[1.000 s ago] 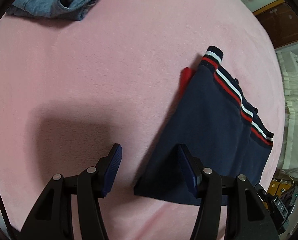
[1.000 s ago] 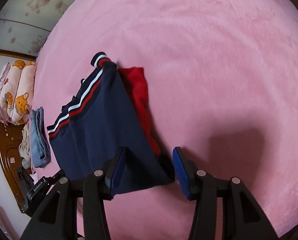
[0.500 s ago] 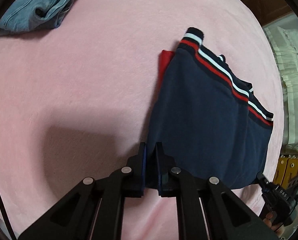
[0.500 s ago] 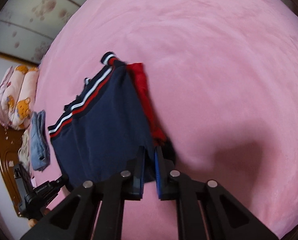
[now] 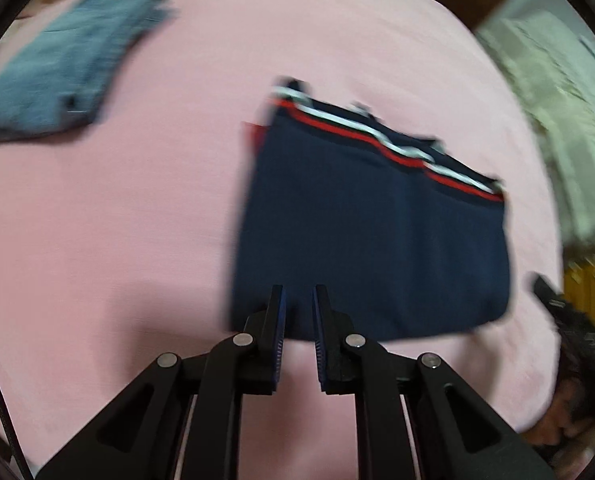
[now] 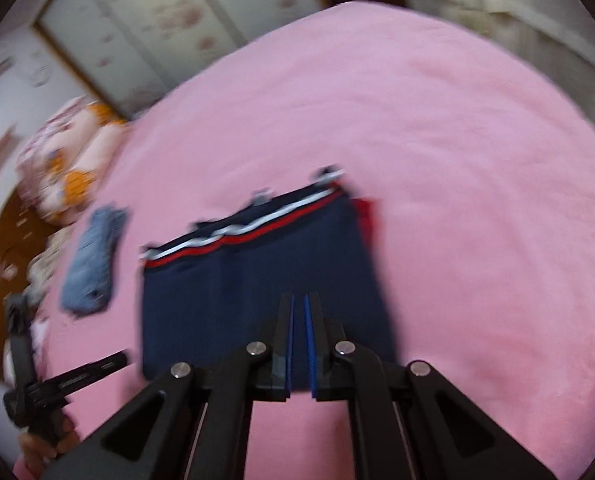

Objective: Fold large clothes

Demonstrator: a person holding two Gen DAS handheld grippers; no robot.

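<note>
A folded navy garment point(image 5: 373, 232) with a red and white striped hem lies on the pink bed cover point(image 5: 97, 220); a red part shows at its side. It also shows in the right wrist view point(image 6: 257, 280). My left gripper point(image 5: 298, 294) is shut on the garment's near edge at its left corner. My right gripper point(image 6: 298, 300) is shut on the near edge toward the right corner. Both frames are motion-blurred.
Folded blue jeans point(image 5: 69, 76) lie at the far left of the bed, also in the right wrist view point(image 6: 93, 260). Patterned pillows point(image 6: 65, 160) sit by the wooden headboard. The other gripper's handle point(image 6: 37, 384) shows at the lower left. Pink cover point(image 6: 457, 200) spreads to the right.
Both grippers went from open to shut on the garment's near edge. Both cameras have since pulled up and back, so more of the bed and room shows.
</note>
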